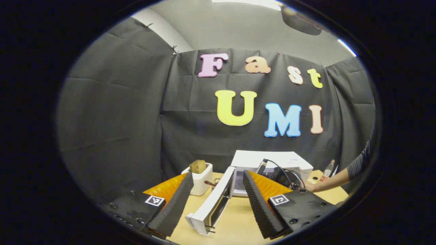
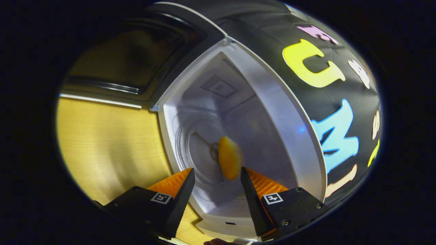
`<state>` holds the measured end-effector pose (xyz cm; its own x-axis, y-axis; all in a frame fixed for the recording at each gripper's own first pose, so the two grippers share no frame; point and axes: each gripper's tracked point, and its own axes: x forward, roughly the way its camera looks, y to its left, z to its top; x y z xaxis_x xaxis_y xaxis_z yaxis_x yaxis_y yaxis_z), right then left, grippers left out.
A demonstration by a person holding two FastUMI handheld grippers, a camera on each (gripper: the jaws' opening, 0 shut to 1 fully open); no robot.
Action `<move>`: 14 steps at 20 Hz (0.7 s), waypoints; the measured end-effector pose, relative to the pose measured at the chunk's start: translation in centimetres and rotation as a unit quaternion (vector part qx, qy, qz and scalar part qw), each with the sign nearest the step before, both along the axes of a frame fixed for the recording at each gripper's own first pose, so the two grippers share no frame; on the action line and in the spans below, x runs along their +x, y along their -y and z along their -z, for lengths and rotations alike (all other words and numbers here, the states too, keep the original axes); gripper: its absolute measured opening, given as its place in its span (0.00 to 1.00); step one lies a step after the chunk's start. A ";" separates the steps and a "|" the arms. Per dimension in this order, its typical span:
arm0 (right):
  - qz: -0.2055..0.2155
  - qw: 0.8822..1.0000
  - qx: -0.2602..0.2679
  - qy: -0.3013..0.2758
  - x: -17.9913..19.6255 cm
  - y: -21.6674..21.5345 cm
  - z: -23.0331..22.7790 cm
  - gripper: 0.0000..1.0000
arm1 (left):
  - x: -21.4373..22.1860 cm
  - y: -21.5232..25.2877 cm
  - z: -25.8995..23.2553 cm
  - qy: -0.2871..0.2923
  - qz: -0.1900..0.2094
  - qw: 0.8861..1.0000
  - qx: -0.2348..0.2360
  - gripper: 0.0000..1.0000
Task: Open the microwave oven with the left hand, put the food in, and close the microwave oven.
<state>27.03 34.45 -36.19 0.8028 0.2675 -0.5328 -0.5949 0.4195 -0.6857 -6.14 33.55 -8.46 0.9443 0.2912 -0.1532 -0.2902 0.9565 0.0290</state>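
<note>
Right hand-held gripper (image 2: 217, 174) reaches toward the open microwave oven (image 2: 279, 112) with its fingers spread apart, and nothing is pressed between them. Just beyond the fingertips, inside the white cavity, sits the food (image 2: 230, 157), a rounded yellow-orange piece resting on the round turntable (image 2: 197, 149); it lies close to the inner side of one finger, though whether it touches cannot be told. The oven door (image 2: 136, 64) is swung wide, its dark window showing at the upper left of the right gripper view, above the wooden counter (image 2: 102, 143). Left hand-held gripper (image 1: 216, 185) is held back from the oven, its fingers also wide apart and gripping nothing. Between them, in the left gripper view, the white microwave oven (image 1: 272, 160) stands on the counter (image 1: 235, 221) with its door (image 1: 214, 202) swung out toward the camera. At the oven's open front the right hand-held gripper (image 1: 277, 175) appears as a dark body with cables, held by a person's hand (image 1: 311, 186) whose sleeve (image 1: 357, 165) comes in from the right. Left of the oven stands a white toaster (image 1: 201, 178) with a brown slice (image 1: 197, 166) sticking up out of it. A small bottle (image 1: 327, 170) stands near the oven's right side.
</note>
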 end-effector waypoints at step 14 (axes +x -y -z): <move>0.024 0.955 0.296 0.028 -12.7 7.3 -19.4 0.83 | 7.5 6.1 1.2 0.019 0.099 0.994 -0.033 0.94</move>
